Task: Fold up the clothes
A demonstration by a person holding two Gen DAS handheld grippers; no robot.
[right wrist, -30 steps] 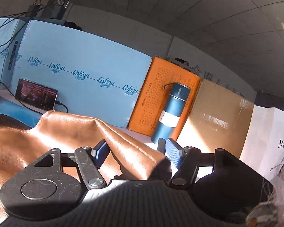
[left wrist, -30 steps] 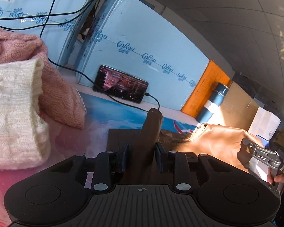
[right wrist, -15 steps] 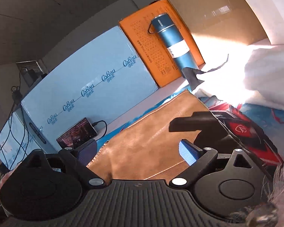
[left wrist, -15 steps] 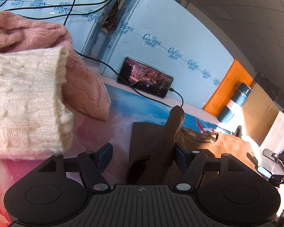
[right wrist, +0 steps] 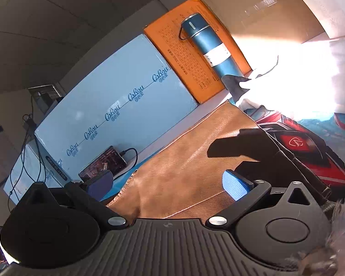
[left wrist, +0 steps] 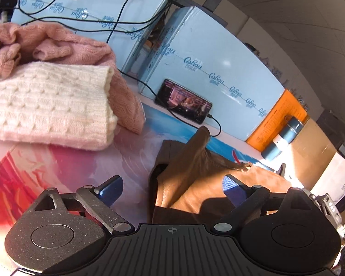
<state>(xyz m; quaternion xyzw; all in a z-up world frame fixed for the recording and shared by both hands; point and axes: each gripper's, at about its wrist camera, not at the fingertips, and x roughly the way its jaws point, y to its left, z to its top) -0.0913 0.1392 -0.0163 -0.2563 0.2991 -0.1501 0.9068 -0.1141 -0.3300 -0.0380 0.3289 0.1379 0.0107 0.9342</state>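
Note:
A brown leather garment (left wrist: 195,172) lies folded on the printed table mat, one fold standing up in a peak. My left gripper (left wrist: 171,187) hangs just in front of it with its jaws opening wide; the blue pads (left wrist: 110,189) touch nothing, and the leather sits between them, nearer the right pad. In the right wrist view the same brown leather garment (right wrist: 195,161) lies flat. My right gripper (right wrist: 168,186) is over its near edge, jaws opening wide, pads off the leather.
Folded cream (left wrist: 46,105) and pink (left wrist: 64,43) knit sweaters are stacked at the left. Light-blue boxes (left wrist: 207,69), a charging phone (left wrist: 184,102), an orange box (right wrist: 195,53) and a blue flask (right wrist: 207,43) line the back. A white bag (right wrist: 299,87) lies at the right.
Both grippers let go of the leather and spread wide. The left one pulled back and shifted left. The right one rolled sharply, and the leather dropped flat onto the mat.

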